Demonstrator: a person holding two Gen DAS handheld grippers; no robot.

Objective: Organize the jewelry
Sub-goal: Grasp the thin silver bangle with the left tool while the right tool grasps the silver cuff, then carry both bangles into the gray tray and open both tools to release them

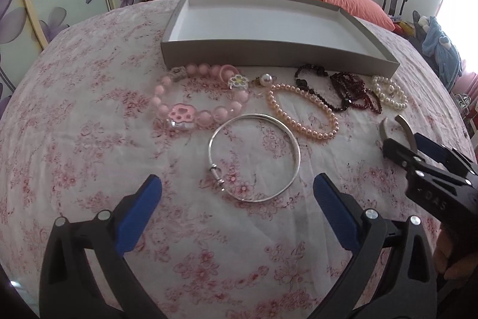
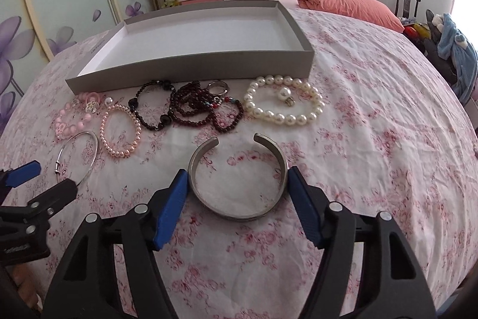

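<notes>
The right gripper (image 2: 237, 174) stands with its blue pads on either side of the open steel cuff (image 2: 239, 178), one pad against each outer flank of the band, so the jaws pinch the cuff across its width; the cuff's gap faces away from the jaws, toward the white pearl bracelet (image 2: 283, 100) lying just beyond them. Ahead and to the left of these jaws sits the tangle of dark red beads (image 2: 203, 106), then the black bead bracelet (image 2: 152, 106) and the small pink pearl bracelet (image 2: 121, 130). The left gripper (image 1: 237, 189) has its jaws spread wide, nothing pressed between the pads; the thin silver bangle (image 1: 254, 157) lies flat on the floral bedspread (image 1: 89, 163) just ahead of and partly between the fingertips, untouched. Beyond that bangle rests the chunky pink bracelet (image 1: 197, 97) with its paw charm. Farther out from both pairs of jaws stands the shallow grey tray (image 1: 269, 50).
</notes>
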